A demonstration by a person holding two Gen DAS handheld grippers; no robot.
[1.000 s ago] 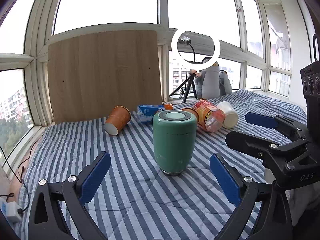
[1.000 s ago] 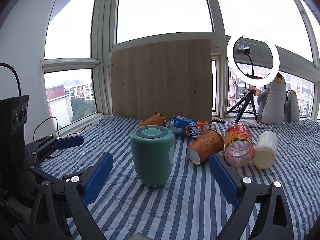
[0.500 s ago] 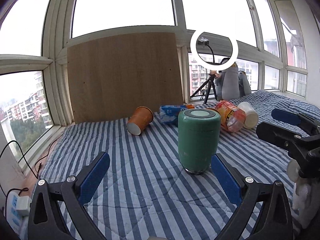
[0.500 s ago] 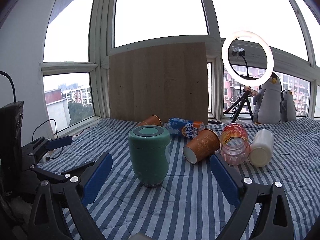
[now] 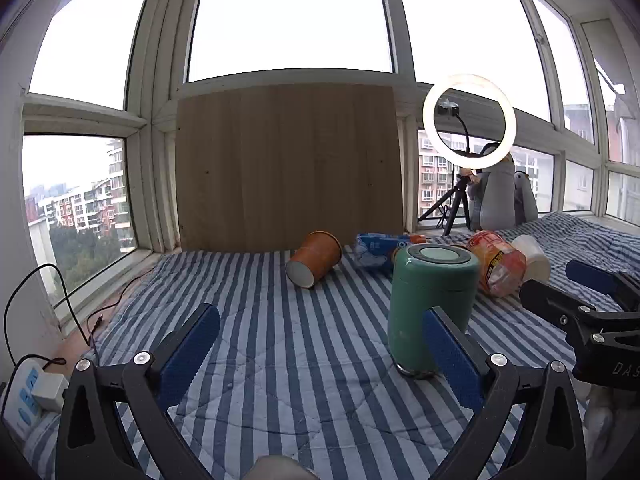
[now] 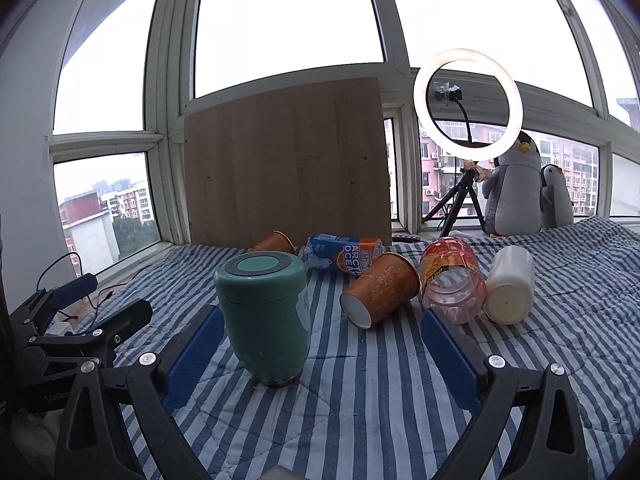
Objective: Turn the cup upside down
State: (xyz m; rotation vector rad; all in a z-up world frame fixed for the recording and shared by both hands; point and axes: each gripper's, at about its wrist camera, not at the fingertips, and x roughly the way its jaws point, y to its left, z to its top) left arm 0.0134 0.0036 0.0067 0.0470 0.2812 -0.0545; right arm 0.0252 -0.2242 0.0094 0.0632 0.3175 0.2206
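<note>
Item: green insulated cup (image 6: 266,312), standing mid-quilt (image 6: 380,400).
Left gripper (image 5: 320,360): spread, empty.
Right gripper (image 6: 320,356): spread, empty.
Advice: centre the jaws around the body, then grip before rotating.

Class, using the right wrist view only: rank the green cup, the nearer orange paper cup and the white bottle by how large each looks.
1. green cup, though it stands nearest the camera
2. orange paper cup and white bottle: too alike to rank

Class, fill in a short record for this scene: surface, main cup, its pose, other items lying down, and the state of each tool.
Surface: striped blanket
Main cup: green cup
Pose: standing on end, apart from both tools
Lying down: two orange paper cups, blue bottle, clear red bottle, white bottle
Left tool: open, empty
Right tool: open, empty
</note>
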